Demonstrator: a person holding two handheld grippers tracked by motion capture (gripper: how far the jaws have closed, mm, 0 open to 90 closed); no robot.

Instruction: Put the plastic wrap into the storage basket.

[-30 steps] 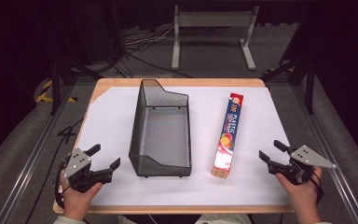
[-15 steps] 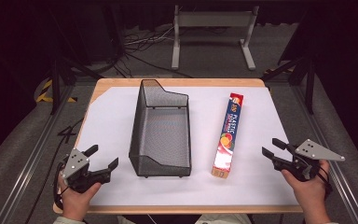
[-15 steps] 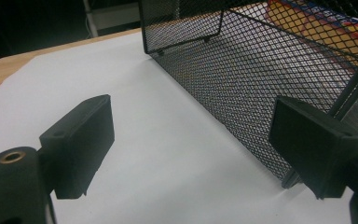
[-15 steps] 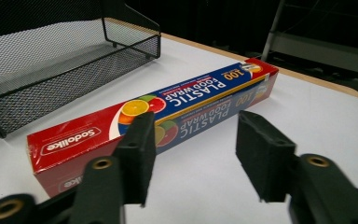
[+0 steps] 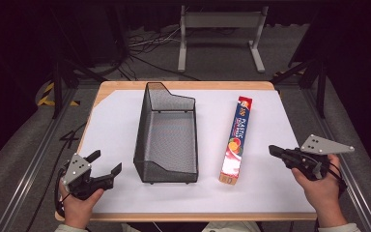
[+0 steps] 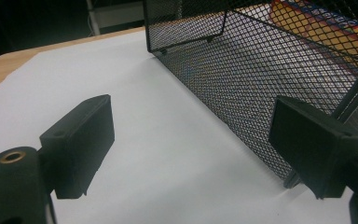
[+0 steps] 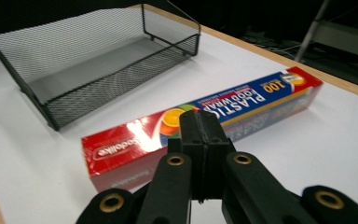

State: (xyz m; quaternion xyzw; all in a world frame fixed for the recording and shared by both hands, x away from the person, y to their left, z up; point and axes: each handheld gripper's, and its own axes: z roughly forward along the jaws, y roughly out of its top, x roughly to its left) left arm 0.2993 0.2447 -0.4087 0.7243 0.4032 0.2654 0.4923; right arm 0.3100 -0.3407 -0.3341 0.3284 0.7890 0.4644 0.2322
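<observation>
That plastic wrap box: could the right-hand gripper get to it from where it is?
Probably yes. The right gripper points at the plastic wrap box with bare white table between them and nothing in the way. Its jaws have just closed on nothing, so they would have to open first.

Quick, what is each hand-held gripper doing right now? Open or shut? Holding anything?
Left hand-held gripper: open, holding nothing, beside the mesh basket.
Right hand-held gripper: jaws just closed, shut, holding nothing.
</observation>
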